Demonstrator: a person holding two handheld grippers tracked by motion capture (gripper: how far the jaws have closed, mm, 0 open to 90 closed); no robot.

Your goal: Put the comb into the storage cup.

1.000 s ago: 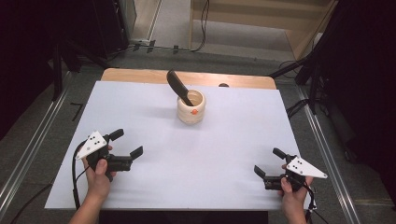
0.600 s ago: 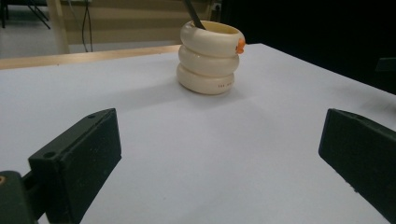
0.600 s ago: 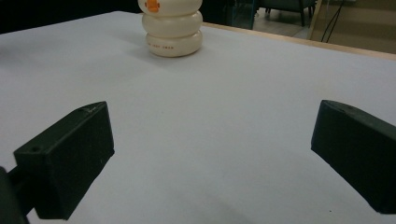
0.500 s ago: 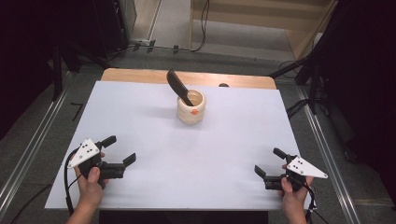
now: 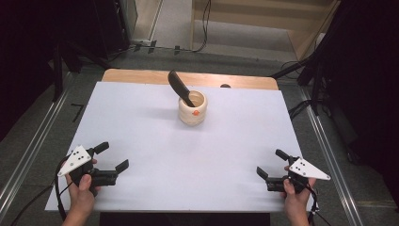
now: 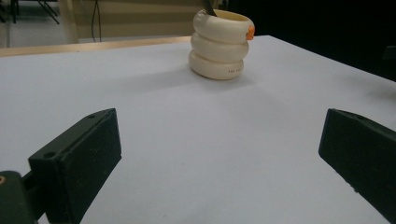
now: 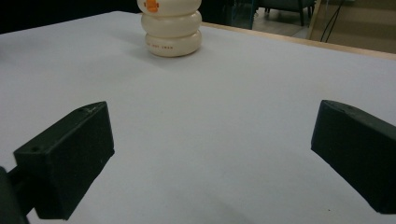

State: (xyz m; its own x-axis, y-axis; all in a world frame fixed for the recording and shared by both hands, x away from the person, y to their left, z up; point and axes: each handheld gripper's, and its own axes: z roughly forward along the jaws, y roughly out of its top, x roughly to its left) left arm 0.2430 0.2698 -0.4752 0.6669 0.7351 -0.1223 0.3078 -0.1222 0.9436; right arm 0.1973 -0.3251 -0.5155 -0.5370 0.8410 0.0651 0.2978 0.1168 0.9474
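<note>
Holder point(image 5: 193, 108), a cream ribbed pot of three stacked rings, stands toward the far middle of the tabletop point(image 5: 141, 132), a dark utensil point(image 5: 179, 87) leaning out of it. Probably rigid, smooth and tippy; grip the utensil's stiff handle above the holder's rim. Left tool point(image 5: 109, 162) and right tool point(image 5: 272, 170) sit well short of the holder, both gaping wide, empty.

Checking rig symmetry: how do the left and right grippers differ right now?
The left gripper sits at the table's near left corner, the right gripper at its near right corner. The left one's jaws point right and slightly away; the right one's point left and away. The left looks a bit nearer the ridged cream holder. Both are open, empty and low over the white surface.
</note>
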